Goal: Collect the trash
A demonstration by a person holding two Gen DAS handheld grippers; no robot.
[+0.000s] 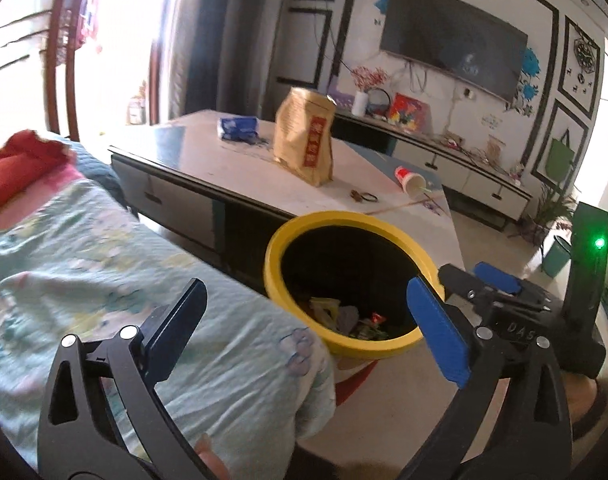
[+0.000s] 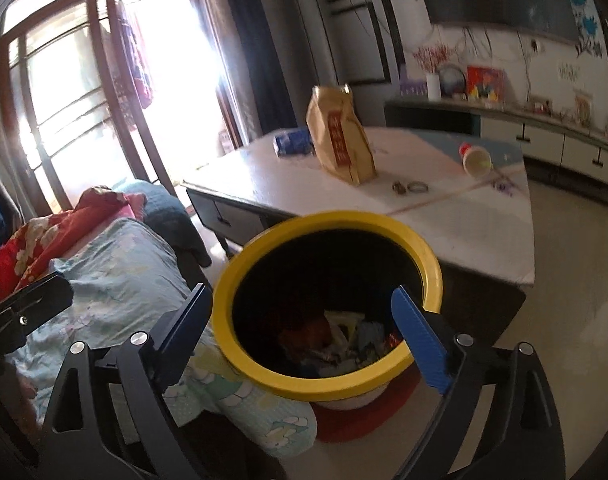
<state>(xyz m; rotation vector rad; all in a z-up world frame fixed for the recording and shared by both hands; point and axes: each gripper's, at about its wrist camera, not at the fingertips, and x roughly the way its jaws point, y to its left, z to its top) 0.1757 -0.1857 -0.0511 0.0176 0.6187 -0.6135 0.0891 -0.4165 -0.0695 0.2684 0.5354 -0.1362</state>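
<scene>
Living room, cluttered coffee table [image 2: 444,216], yellow-rimmed bin [image 2: 328,308]

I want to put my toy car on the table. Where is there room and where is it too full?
The table is bare along the near edge, between the yellow bin and the thin stick. The far left corner, beyond the blue packet, is bare too. It is crowded in the middle: brown paper bag, small rings, tipped paper cup.

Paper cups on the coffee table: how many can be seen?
1. A paper cup lies on its side near the table's far right corner, right of the standing brown paper bag. Another could be hidden behind that bag.
</scene>
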